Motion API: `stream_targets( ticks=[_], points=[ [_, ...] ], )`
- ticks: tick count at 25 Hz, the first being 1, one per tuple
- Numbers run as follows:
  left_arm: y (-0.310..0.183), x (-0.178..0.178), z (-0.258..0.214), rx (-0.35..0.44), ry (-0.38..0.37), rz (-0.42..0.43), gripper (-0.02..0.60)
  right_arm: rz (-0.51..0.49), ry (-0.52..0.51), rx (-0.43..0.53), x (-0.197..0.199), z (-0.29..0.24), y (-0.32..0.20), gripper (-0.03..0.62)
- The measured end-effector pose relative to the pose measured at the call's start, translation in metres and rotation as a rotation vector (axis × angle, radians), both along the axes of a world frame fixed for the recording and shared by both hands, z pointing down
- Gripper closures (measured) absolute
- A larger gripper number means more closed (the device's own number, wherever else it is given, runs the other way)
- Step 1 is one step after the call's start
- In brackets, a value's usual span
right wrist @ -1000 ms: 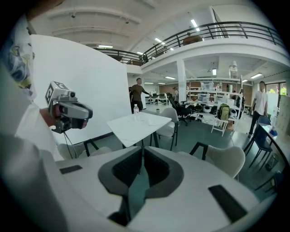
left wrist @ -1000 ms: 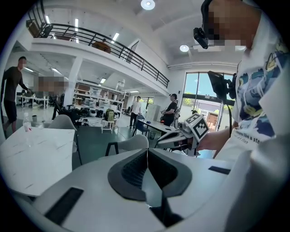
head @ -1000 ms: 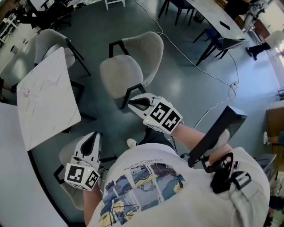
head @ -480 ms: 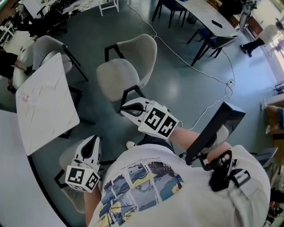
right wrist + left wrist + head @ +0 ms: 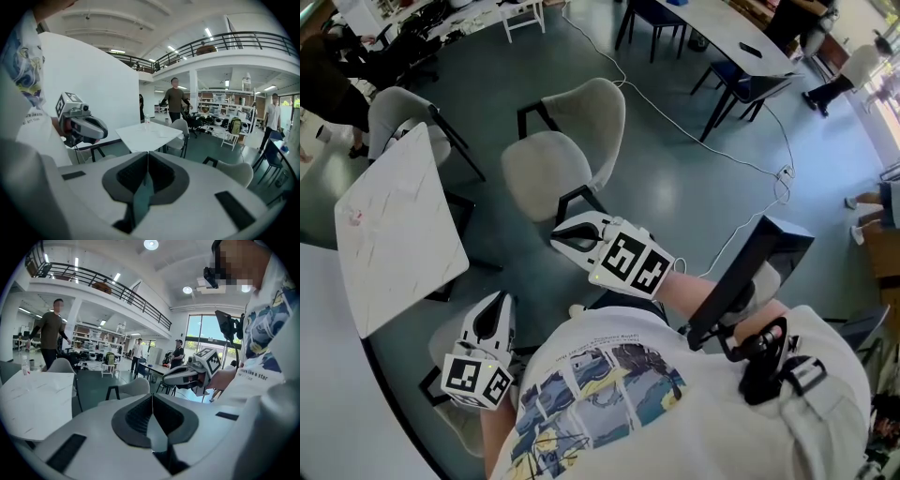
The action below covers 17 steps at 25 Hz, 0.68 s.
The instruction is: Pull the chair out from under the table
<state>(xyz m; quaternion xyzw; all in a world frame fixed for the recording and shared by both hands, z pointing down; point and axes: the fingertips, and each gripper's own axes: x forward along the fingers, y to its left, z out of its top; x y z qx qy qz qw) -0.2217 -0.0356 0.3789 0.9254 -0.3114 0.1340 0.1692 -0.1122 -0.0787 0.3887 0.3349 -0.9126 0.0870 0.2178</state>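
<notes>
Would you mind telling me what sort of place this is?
Probably an open-plan lab or shared workspace: a railed mezzanine overlooks a hall with a white table, grey shell chairs and cluttered shelving at the back.

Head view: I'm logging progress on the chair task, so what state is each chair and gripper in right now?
middle chair: upright, standing clear of the table.
far chair: upright, tucked against the table's far side.
left gripper: shut, nothing held.
right gripper: shut, nothing held.
</notes>
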Motion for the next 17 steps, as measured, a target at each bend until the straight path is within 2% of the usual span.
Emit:
stream_targets(
  ticks=[17],
  points=[
    [-0.02, 0.023, 0.007, -0.024, 0.002, 0.015, 0.568, 0.009, -0.002, -0.013, 0.023, 0.009, -0.022, 0.58]
  ],
)
